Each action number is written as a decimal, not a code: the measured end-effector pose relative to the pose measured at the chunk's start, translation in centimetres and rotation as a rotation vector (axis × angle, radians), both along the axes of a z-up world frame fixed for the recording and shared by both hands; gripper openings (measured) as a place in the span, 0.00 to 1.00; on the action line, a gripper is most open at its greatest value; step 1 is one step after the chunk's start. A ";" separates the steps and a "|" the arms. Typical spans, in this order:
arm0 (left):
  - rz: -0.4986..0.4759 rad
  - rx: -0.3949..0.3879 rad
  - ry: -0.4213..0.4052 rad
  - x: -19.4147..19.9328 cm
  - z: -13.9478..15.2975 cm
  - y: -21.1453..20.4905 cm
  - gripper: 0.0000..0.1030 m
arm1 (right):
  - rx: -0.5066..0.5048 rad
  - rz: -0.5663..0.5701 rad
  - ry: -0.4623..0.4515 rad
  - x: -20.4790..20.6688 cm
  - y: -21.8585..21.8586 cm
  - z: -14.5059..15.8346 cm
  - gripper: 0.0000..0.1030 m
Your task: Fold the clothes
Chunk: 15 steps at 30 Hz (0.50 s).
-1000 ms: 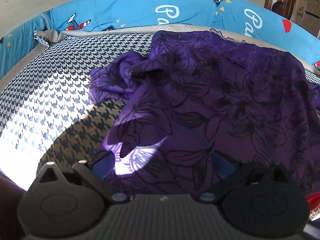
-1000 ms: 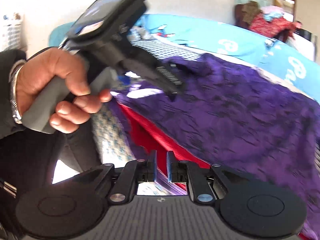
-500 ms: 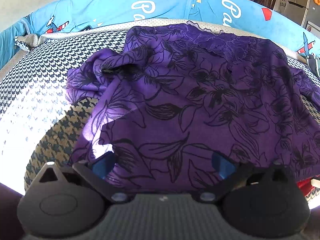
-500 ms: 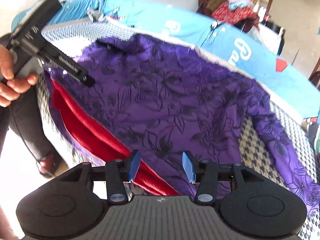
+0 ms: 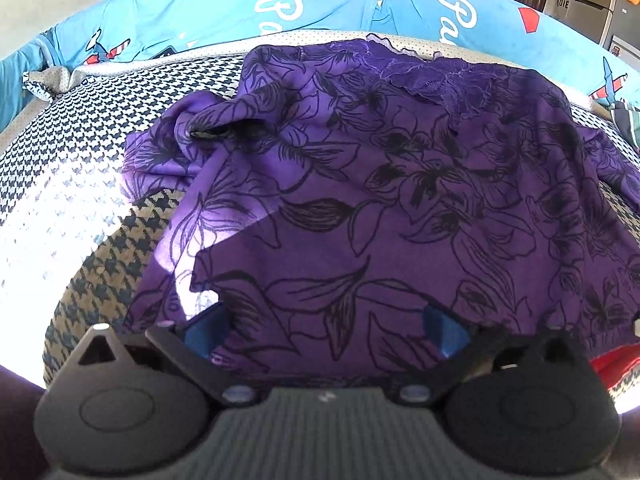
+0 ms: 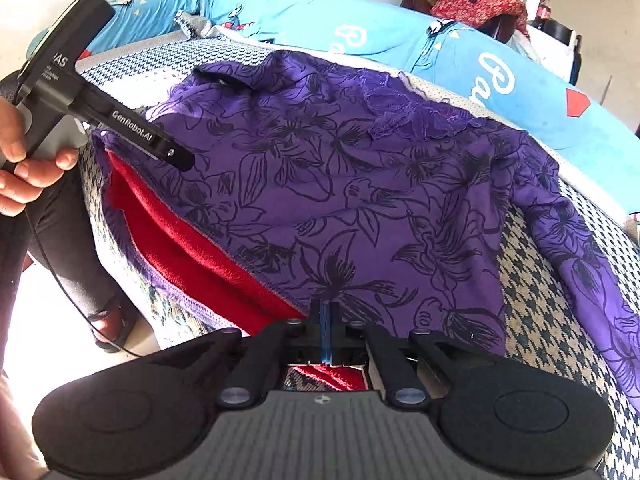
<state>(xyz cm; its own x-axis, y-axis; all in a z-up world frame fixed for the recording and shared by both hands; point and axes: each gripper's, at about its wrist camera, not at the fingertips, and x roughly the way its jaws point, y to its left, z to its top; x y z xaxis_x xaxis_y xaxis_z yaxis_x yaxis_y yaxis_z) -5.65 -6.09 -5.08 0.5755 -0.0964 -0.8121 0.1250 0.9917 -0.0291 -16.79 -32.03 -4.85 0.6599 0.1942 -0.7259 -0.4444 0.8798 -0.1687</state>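
Observation:
A purple garment (image 5: pixel 400 208) with black flower outlines and a lace neckline lies spread on the houndstooth bed (image 5: pixel 80 184). Its left sleeve is bunched up and its right sleeve (image 6: pixel 592 264) trails off to the right. My left gripper (image 5: pixel 324 320) is open, its blue pads (image 5: pixel 204 330) standing wide over the near hem. In the right wrist view a hand (image 6: pixel 24 168) holds the left gripper (image 6: pixel 176 156) above the garment's left corner. My right gripper (image 6: pixel 325 316) is shut on the near hem of the purple garment (image 6: pixel 360 200), where it meets a red cloth (image 6: pixel 192 248) lying underneath.
A blue bedsheet (image 6: pixel 500 80) with white lettering is bunched along the far side of the bed. A pile of clothes (image 6: pixel 472 0) sits at the back right. The person's leg and foot (image 6: pixel 100 316) stand by the bed's near left edge.
My right gripper swung right along the hem, away from the left gripper, opened, then shut on the hem. The left gripper stayed open over a garment that now lies flatter.

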 end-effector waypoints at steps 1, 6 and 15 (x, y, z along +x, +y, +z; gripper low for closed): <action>-0.001 0.001 0.002 0.0 0.0 0.0 1.00 | 0.008 -0.020 -0.014 0.0 -0.2 0.3 0.01; -0.007 -0.002 0.008 -0.1 -0.1 -0.2 1.00 | 0.057 -0.075 -0.033 0.4 -1.3 1.1 0.01; -0.018 -0.001 0.020 -0.1 -0.3 -0.4 1.00 | 0.033 0.082 0.087 1.3 -0.4 -0.1 0.49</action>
<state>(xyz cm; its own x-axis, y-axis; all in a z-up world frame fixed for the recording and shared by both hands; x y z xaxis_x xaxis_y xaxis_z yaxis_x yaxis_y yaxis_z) -5.75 -6.44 -5.43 0.5576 -0.1071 -0.8232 0.1424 0.9893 -0.0322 -15.47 -32.41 -4.99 0.5755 0.2700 -0.7719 -0.5272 0.8441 -0.0978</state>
